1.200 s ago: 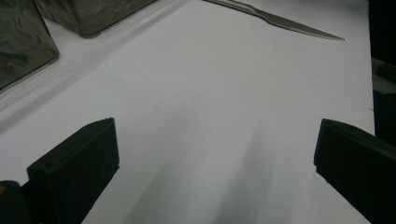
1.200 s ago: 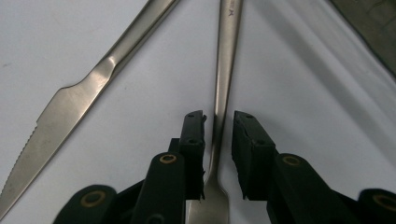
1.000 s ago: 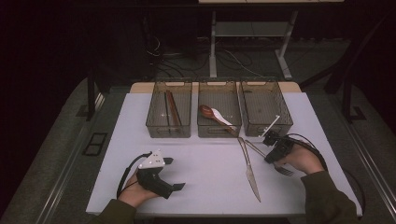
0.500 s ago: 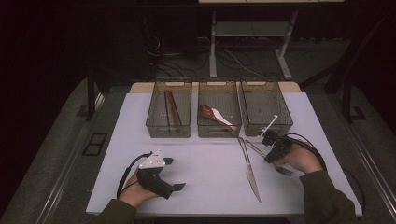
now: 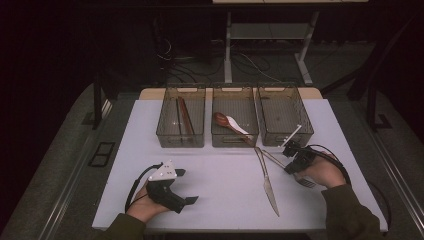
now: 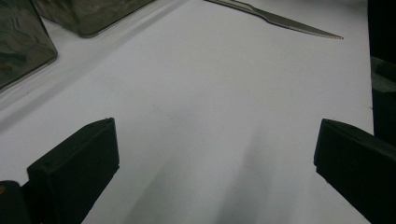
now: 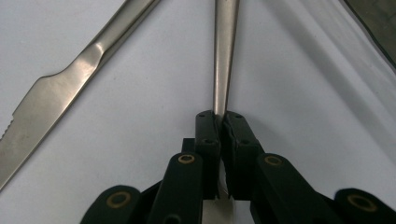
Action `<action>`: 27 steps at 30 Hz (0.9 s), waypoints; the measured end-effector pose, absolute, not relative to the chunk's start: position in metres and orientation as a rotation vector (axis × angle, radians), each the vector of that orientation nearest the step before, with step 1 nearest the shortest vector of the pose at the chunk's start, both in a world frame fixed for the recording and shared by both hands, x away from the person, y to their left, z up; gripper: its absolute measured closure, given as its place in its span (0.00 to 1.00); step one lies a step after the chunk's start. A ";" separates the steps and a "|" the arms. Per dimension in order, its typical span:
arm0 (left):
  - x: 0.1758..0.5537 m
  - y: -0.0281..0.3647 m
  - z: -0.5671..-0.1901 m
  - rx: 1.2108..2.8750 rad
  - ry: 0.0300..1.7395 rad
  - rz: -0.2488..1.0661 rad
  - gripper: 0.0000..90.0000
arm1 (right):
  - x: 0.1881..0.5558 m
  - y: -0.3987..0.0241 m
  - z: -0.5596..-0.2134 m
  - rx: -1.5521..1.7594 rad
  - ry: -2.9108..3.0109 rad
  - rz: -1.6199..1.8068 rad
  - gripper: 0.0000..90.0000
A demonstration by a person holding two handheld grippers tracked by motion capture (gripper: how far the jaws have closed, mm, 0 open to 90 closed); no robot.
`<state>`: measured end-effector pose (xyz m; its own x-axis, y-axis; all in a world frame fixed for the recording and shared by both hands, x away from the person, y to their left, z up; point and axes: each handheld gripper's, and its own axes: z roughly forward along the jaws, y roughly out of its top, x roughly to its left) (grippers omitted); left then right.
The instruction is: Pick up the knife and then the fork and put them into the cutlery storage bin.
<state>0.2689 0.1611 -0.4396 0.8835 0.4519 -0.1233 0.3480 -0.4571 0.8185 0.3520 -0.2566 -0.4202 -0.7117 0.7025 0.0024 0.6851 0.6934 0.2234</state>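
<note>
White table (image 5: 220, 175), dark room, 3 bins (image 5: 235, 122).

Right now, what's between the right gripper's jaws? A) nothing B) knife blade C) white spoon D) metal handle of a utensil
D: in the right gripper view the right gripper has its jaws pressed together on a slim metal utensil handle, having just closed on it; the serrated knife lies free beside it on the table.
</note>
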 end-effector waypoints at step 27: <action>0.269 0.162 -0.439 2.087 0.580 0.142 0.00 | 0.333 -0.304 -0.395 1.186 2.662 0.844 0.94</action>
